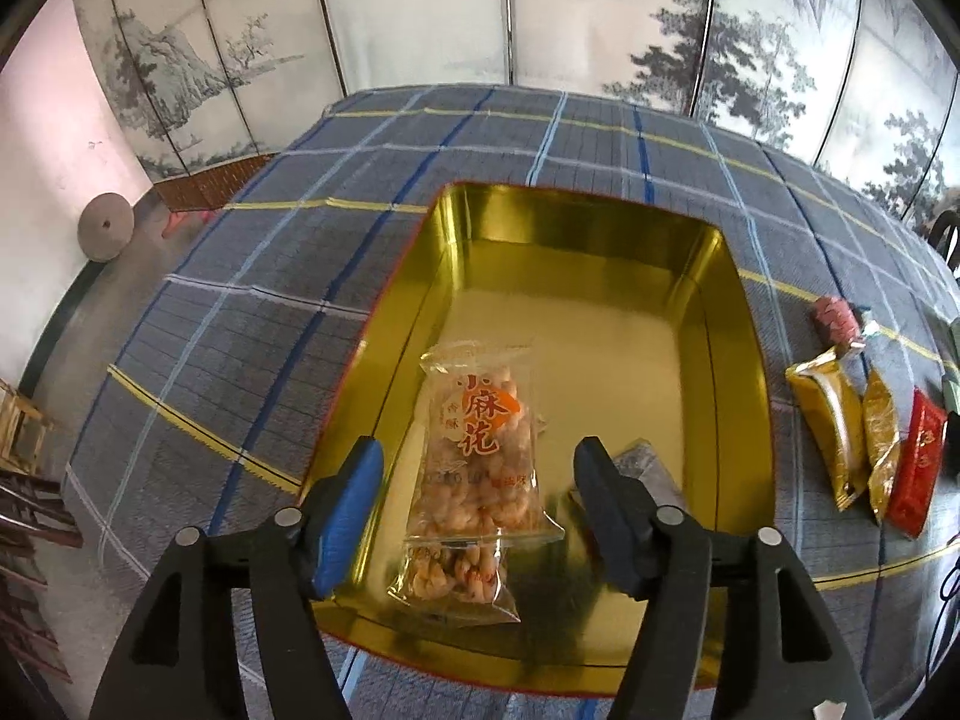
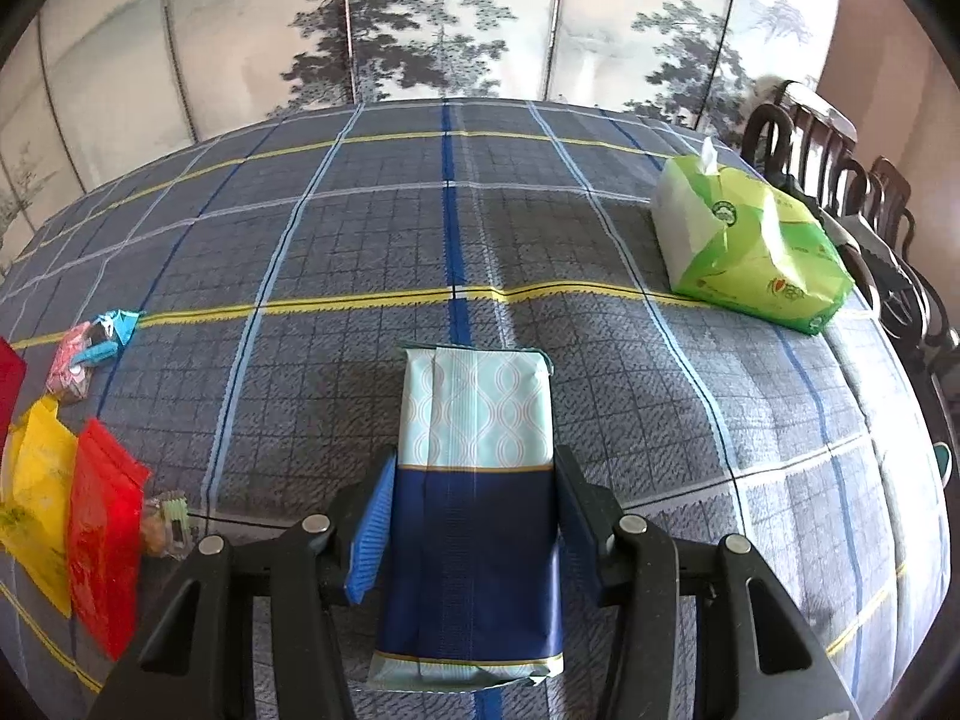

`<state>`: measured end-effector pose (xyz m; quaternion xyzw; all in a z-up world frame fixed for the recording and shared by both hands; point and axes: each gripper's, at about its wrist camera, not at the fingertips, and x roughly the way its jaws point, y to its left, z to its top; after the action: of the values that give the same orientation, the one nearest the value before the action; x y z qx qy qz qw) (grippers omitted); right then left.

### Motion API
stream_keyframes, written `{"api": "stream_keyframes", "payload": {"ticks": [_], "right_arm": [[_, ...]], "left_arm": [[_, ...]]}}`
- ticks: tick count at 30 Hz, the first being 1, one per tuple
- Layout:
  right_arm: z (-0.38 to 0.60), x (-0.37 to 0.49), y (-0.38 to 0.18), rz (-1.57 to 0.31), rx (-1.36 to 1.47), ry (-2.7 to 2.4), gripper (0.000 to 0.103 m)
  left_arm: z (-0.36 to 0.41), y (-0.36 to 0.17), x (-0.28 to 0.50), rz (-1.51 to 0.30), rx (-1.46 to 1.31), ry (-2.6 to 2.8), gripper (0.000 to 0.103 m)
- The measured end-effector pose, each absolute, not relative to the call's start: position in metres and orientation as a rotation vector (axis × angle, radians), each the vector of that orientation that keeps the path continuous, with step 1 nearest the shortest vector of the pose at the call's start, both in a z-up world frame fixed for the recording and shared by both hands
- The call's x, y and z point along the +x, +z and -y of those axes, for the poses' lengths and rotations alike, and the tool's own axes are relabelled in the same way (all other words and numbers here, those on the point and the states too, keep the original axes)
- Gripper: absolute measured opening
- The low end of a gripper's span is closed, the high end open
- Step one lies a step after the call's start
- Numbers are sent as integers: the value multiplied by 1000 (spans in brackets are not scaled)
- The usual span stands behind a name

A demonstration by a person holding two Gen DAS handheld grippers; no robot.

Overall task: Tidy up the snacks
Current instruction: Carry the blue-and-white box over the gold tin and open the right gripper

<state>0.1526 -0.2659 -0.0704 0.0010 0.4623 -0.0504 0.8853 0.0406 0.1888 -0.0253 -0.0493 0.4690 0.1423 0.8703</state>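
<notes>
1. Over the near end of the gold tin [image 1: 726,324], my left gripper [image 1: 480,480] hangs with its fingers spread wide apart, grasping nothing.
2. Between and below those fingers lies a clear packet of fried twists [image 1: 474,468] with orange print, flat on the tin floor, running near to far along the tin's left half. No finger touches it, as far as I can tell.
3. Something grey lies in the tin just right of the packet, mostly hidden behind my right-hand finger; I cannot identify it.
4. The tin sits on a grey plaid tablecloth [image 1: 240,312].
5. Right of the tin, on the cloth: two gold pouches [image 1: 834,426] and a red pouch [image 1: 915,468] side by side, with a small reddish wrapped piece [image 1: 835,319] farther back.
6. My right gripper [image 2: 474,516] is clenched on a blue-and-pale-teal packet [image 2: 474,450], both pads pressed against its dark blue lower section; the pale end points away from me.
7. Whether that packet is lifted or resting on the cloth, I cannot tell.
8. Far right in the right wrist view, a green tissue pack [image 2: 750,240] sits on the cloth.
9. Left in that view: yellow pouch [image 2: 39,492], red pouch [image 2: 102,540], small pink and blue candies [image 2: 90,351].
</notes>
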Motion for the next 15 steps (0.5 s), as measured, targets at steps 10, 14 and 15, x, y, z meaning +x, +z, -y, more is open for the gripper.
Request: {"api": "stream_keyframes", "payload": {"ticks": [10,14,15], "right_arm": [[227,136,-18,-879,13,-63,51],[190,128,0,-850,-2,25,51],[176,127,4,-845,-6,61,51]], "left_arm": [[-193,-3,20,-921,-134,304,73],[-194,5,10,-898,-134,313,78],[-196,7,8,-894,-138,317,78]]}}
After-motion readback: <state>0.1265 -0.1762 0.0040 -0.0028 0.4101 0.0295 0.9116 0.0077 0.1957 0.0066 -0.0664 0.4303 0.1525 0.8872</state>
